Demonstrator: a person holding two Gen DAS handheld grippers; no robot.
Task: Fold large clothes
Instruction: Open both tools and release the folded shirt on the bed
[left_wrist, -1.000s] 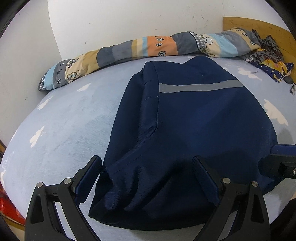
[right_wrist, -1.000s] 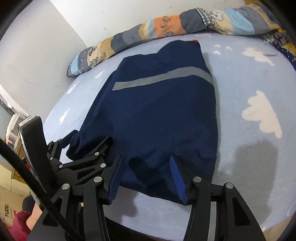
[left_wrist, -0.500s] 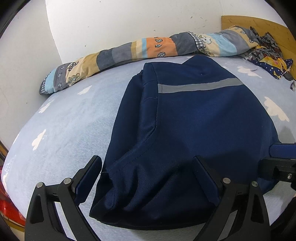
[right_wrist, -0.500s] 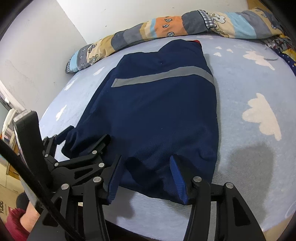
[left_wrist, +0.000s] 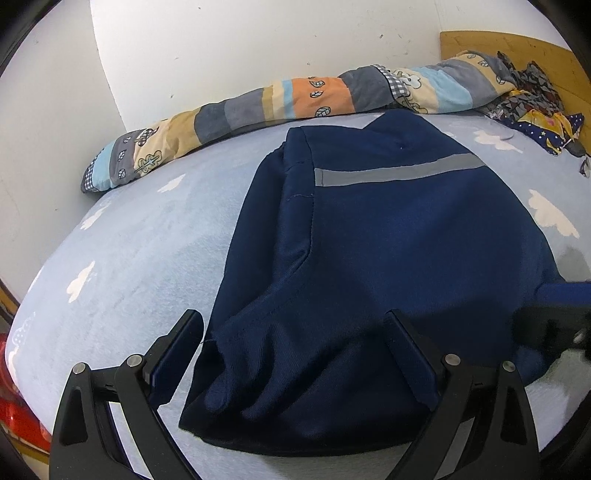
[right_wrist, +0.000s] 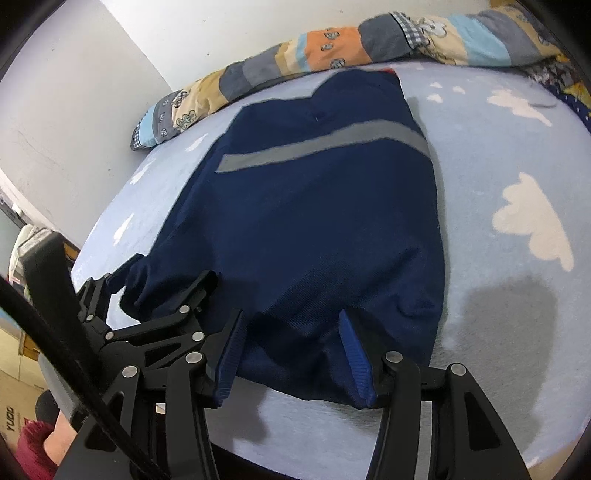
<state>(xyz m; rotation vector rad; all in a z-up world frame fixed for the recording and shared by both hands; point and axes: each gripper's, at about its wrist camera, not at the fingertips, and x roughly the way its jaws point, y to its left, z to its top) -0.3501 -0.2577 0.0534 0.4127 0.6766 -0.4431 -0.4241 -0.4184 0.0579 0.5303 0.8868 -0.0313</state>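
A navy garment (left_wrist: 388, 240) with a grey stripe (left_wrist: 399, 171) lies flat on the light blue bed (left_wrist: 129, 240), collar end far, hem near. My left gripper (left_wrist: 295, 354) stands open over the hem's near-left corner, its fingers wide apart on either side of the bunched cloth. In the right wrist view the same garment (right_wrist: 325, 221) fills the middle. My right gripper (right_wrist: 291, 354) is open about halfway over the near-right hem, with cloth between its fingers and neither pad pressing on it. The left gripper (right_wrist: 170, 269) shows at that view's left.
A rolled patchwork quilt (left_wrist: 295, 99) lies along the white wall at the back. Crumpled patterned clothes (left_wrist: 535, 103) sit by a wooden headboard (left_wrist: 498, 44) at the far right. The bed's near edge runs just under both grippers. A cardboard box (right_wrist: 11, 417) stands on the floor at the left.
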